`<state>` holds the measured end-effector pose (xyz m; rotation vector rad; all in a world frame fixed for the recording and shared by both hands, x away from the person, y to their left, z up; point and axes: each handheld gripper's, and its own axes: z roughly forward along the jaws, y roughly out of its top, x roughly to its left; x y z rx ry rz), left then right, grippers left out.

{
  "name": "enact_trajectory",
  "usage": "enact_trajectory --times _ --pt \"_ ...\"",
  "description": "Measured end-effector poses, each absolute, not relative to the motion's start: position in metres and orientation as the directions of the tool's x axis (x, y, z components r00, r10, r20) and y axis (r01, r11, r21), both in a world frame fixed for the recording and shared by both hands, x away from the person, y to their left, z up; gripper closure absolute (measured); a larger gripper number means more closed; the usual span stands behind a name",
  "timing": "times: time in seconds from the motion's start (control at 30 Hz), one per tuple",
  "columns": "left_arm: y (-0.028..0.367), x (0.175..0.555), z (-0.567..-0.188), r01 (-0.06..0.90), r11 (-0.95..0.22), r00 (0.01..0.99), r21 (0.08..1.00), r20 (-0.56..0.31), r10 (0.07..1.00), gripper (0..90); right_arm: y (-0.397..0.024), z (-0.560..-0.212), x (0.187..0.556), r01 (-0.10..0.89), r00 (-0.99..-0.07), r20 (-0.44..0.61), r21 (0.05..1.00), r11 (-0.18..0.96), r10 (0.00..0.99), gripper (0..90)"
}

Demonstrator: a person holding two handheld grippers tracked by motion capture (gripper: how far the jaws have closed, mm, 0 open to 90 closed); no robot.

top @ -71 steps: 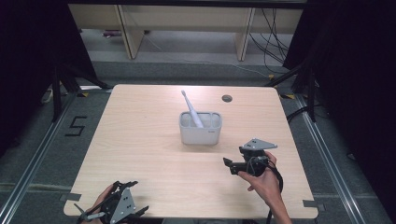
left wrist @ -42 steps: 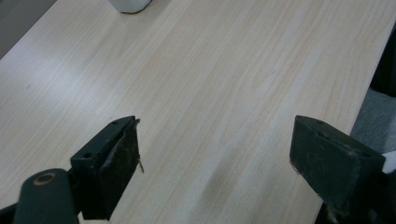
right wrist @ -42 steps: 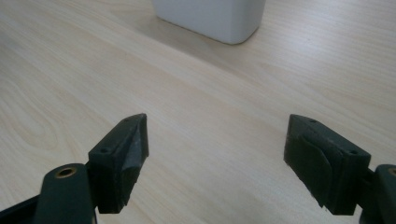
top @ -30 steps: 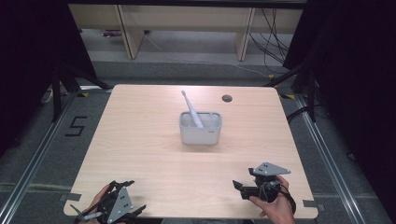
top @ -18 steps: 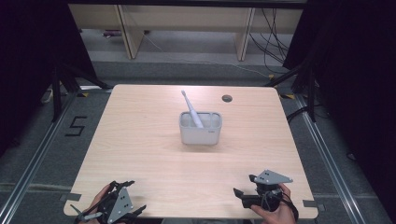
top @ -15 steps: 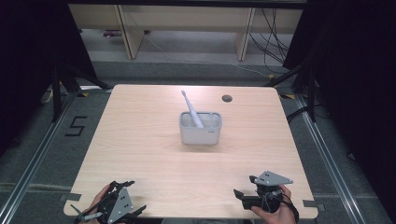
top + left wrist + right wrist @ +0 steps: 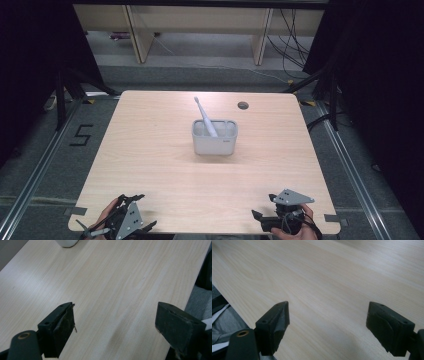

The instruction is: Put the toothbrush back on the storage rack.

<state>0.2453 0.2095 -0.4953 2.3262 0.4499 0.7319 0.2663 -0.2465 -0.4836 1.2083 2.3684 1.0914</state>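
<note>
A white two-compartment holder (image 7: 213, 139) stands at the middle of the wooden table (image 7: 150, 150). A white toothbrush (image 7: 205, 116) leans in it, head up and tilted to the far left. My left gripper (image 7: 136, 212) rests at the near left corner in a hand, well short of the holder. In the left gripper view it (image 7: 117, 315) is open over bare wood, and the holder's base (image 7: 66, 242) peeks in at the top edge. My right gripper (image 7: 262, 207) sits at the near right edge, also in a hand. In the right gripper view it (image 7: 329, 312) is open with nothing between the jaws.
A dark round hole (image 7: 243, 105) marks the table's far right part. Beyond the far edge stand wooden shelf legs (image 7: 135, 35) and cables (image 7: 295, 45) on the floor. A "5" (image 7: 81, 135) is taped on the floor at left.
My right gripper has pulled back from the table's mid-right to the near right edge. The left gripper, holder and toothbrush have stayed put.
</note>
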Motion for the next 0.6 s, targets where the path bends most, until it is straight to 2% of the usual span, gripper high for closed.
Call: enact_trajectory --times 0.07,0.13,0.23,0.37,0.6 --pt "0.2097 0.2453 -0.4941 0.123 -0.741 0.787 0.660 0.390 0.478 15.4 -0.2473 -0.4848 0.2665 0.567 -0.629 0.086 0.731 0.380 0.773 19.8" --pt "0.2094 0.2454 -0.4949 0.122 -0.736 0.785 0.666 0.390 0.482 15.4 -0.2465 -0.4842 0.2629 0.594 -0.607 0.112 0.721 0.356 0.787 19.7" --pt "0.2087 0.2450 -0.4953 0.121 -0.734 0.788 0.668 0.385 0.481 15.4 -0.2504 -0.4846 0.2653 0.560 -0.645 0.088 0.730 0.391 0.759 19.7" --pt "0.2088 0.2448 -0.4954 0.120 -0.735 0.788 0.668 0.386 0.479 15.4 -0.2502 -0.4851 0.2623 0.580 -0.613 0.090 0.725 0.370 0.785 19.7" --pt "0.2089 0.2450 -0.4955 0.122 -0.741 0.785 0.660 0.393 0.479 15.4 -0.2507 -0.4853 0.2626 0.575 -0.627 0.084 0.721 0.387 0.775 19.6"
